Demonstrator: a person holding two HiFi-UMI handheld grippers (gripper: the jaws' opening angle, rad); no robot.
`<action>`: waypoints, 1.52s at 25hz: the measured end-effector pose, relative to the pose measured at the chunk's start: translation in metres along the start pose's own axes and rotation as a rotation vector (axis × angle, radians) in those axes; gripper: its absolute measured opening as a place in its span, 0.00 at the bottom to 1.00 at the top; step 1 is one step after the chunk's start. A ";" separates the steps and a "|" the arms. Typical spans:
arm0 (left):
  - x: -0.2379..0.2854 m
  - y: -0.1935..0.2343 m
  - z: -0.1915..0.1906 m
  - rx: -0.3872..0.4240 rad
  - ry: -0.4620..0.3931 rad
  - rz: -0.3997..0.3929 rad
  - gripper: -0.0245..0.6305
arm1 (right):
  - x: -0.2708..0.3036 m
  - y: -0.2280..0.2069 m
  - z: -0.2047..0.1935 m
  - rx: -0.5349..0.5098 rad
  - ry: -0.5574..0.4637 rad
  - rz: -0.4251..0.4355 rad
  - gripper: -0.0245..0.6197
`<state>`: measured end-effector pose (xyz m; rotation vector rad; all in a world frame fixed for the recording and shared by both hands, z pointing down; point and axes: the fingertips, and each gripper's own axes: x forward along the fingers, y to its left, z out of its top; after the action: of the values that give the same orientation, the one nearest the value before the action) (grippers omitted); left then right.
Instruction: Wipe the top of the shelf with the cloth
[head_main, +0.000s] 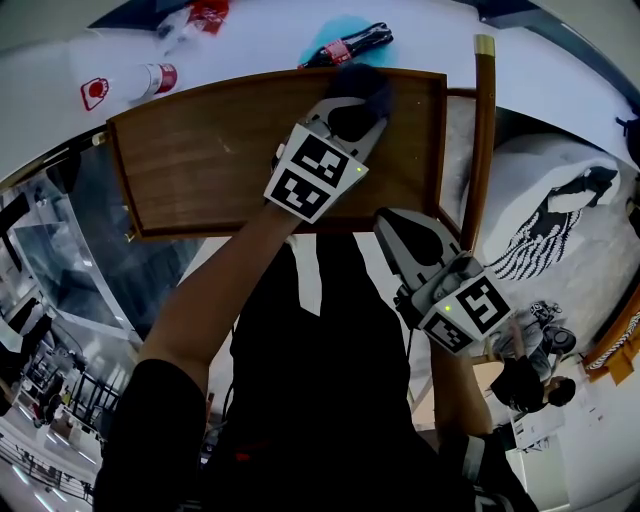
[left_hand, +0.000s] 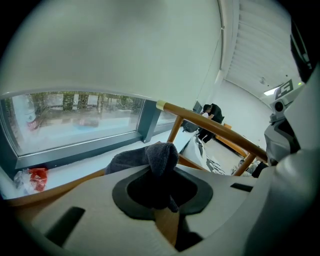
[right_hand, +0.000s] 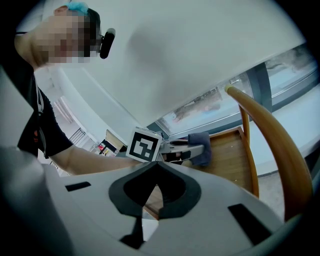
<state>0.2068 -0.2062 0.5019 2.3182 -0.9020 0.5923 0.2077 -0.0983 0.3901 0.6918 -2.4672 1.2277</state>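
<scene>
Dark cloth (head_main: 362, 85) clamped in L gripper (head_main: 352, 112), poking fwd onto shelf top (head_main: 200, 160); R gripper (head_main: 395, 225) closed.

Pale wall (left_hand: 120, 47) above wide window (left_hand: 75, 117); white sill (left_hand: 82, 166).

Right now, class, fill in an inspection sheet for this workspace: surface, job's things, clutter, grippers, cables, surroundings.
Surface: wooden shelf top with a raised rim.
Job's things: dark cloth, bunched, at the shelf top's far right corner.
Clutter: cola bottle, red-labelled bottle and wrapper on the white sill behind.
Grippers: left gripper shut on the cloth; right gripper shut, empty, near the front edge.
Cables: nothing seen.
Surroundings: wooden chair rail at right; window beyond the sill.
</scene>
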 end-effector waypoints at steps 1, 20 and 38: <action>-0.001 -0.001 0.003 0.000 -0.007 -0.002 0.15 | 0.000 0.001 0.000 -0.001 0.001 0.001 0.05; -0.193 0.099 -0.025 -0.181 -0.206 0.286 0.15 | 0.072 0.076 -0.005 -0.099 0.080 0.095 0.05; -0.395 0.170 -0.133 -0.279 -0.208 0.586 0.15 | 0.169 0.183 -0.049 -0.178 0.201 0.228 0.05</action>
<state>-0.2059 -0.0420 0.4304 1.8774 -1.6727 0.4182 -0.0305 -0.0119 0.3760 0.2329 -2.4952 1.0748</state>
